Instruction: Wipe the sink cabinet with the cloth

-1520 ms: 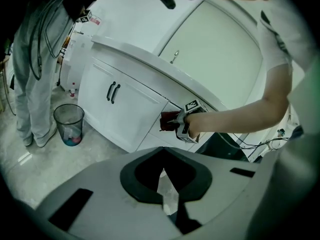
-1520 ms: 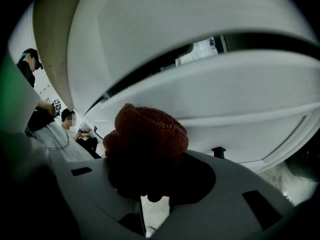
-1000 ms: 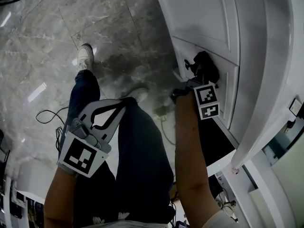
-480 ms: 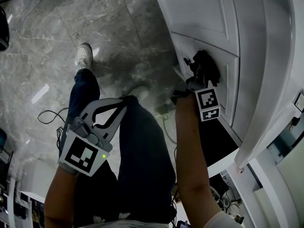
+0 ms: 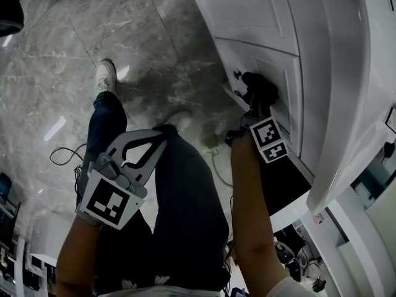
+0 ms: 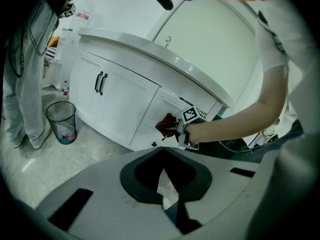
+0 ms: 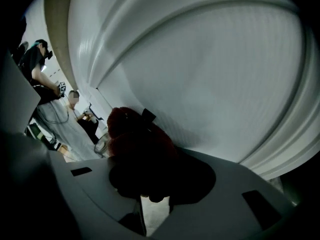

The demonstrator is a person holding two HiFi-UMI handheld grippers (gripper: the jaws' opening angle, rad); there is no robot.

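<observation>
My right hand-held gripper [image 5: 255, 99], right of centre in the head view, pinches the dark red cloth [image 5: 260, 84]. The bunched cloth presses against a white door panel of the sink cabinet [image 5: 272, 30]. My left hand-held gripper [image 5: 159, 136] hangs at lower left over my leg [image 5: 185, 190], its jaws pressed together on nothing, well apart from the cabinet.
</observation>
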